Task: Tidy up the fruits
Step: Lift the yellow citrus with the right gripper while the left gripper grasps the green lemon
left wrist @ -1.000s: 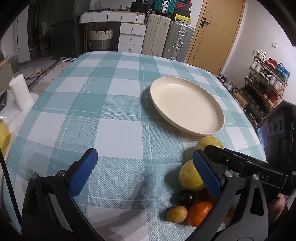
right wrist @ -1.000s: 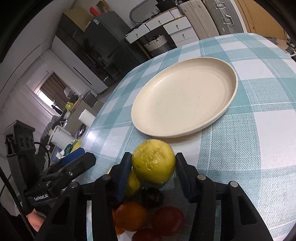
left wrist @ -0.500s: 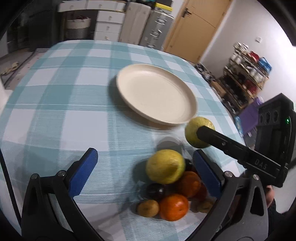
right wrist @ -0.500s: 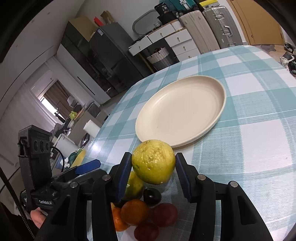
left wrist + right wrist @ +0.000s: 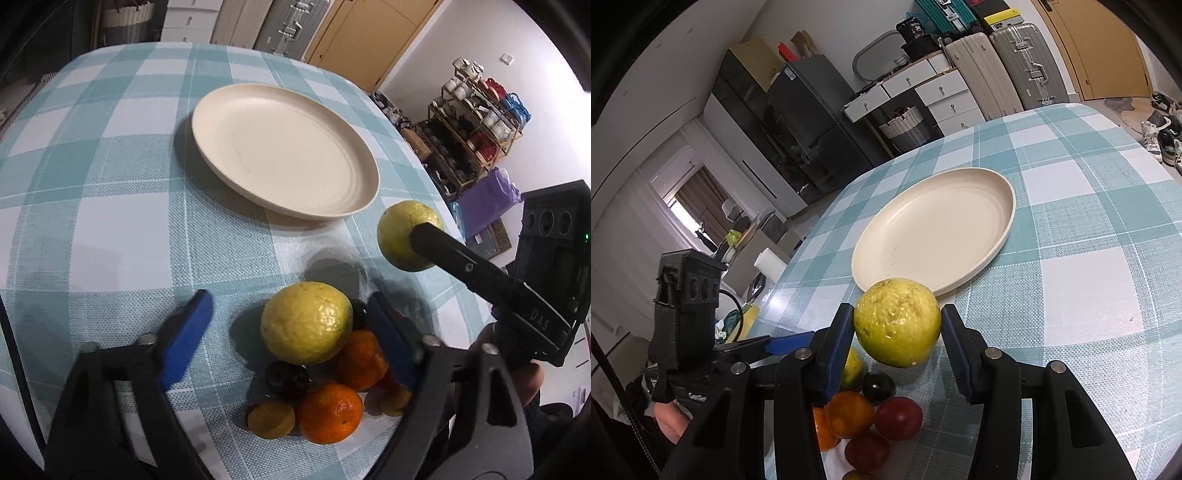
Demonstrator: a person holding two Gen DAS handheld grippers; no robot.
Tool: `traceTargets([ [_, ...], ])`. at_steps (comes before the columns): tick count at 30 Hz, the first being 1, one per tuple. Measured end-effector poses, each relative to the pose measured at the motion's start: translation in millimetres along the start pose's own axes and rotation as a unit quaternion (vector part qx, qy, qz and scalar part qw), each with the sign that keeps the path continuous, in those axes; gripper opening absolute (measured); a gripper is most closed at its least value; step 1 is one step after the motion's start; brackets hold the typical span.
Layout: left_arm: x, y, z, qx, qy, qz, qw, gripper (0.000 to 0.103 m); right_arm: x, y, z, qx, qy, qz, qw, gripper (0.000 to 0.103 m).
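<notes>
In the right wrist view the right gripper (image 5: 897,341) was clenched on a yellow-green guava (image 5: 897,322) at lower centre, lifted clear of the cloth (image 5: 1086,288). The cream plate (image 5: 1006,225) lay above it in the frame, bare. Below the guava sat the fruit pile: a dark plum (image 5: 878,386), an orange (image 5: 848,413) and a red fruit (image 5: 897,418).

In the left wrist view the left gripper (image 5: 291,334) stood released, its blue pads either side of a second guava (image 5: 306,322) on top of the pile at lower centre. The held guava (image 5: 400,229) hung at right of centre, just beside the plate (image 5: 207,147) rim, touching neither plate nor cloth.
</notes>
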State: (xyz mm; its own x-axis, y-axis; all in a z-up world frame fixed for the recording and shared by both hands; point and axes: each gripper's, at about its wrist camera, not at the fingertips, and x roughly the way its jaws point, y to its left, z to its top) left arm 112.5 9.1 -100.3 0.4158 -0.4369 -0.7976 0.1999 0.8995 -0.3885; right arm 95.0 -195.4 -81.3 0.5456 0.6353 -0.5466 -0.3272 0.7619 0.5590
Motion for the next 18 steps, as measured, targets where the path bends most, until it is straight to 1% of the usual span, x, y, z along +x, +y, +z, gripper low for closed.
traceTargets([
  [1,1.6,-0.5,-0.1,0.002,0.004,-0.006,1.0,0.067,-0.1,0.0,-0.2,0.0,0.0,0.001,1.0,0.049],
  [2,3.0,-1.0,-0.5,0.004,0.009,-0.014,0.9999,0.059,0.1,0.0,-0.7,0.001,0.001,0.001,1.0,0.049],
  [3,4.2,-1.1,-0.9,0.006,0.012,-0.019,0.9997,0.054,0.5,-0.4,-0.6,0.0,0.001,0.001,1.0,0.049],
  [5,7.7,-1.9,-1.5,0.008,0.022,-0.029,0.9993,0.05,0.0,-0.8,-0.6,0.001,0.001,0.001,1.0,0.049],
  [12,5.9,-1.5,-0.3,0.001,0.019,-0.039,0.9991,0.049,-1.5,-2.4,-0.4,0.0,0.0,0.0,1.0,0.049],
  [18,-3.5,0.3,4.4,-0.003,0.007,-0.045,0.9989,0.049,-3.6,-0.7,3.5,-0.005,-0.005,0.001,1.0,0.049],
])
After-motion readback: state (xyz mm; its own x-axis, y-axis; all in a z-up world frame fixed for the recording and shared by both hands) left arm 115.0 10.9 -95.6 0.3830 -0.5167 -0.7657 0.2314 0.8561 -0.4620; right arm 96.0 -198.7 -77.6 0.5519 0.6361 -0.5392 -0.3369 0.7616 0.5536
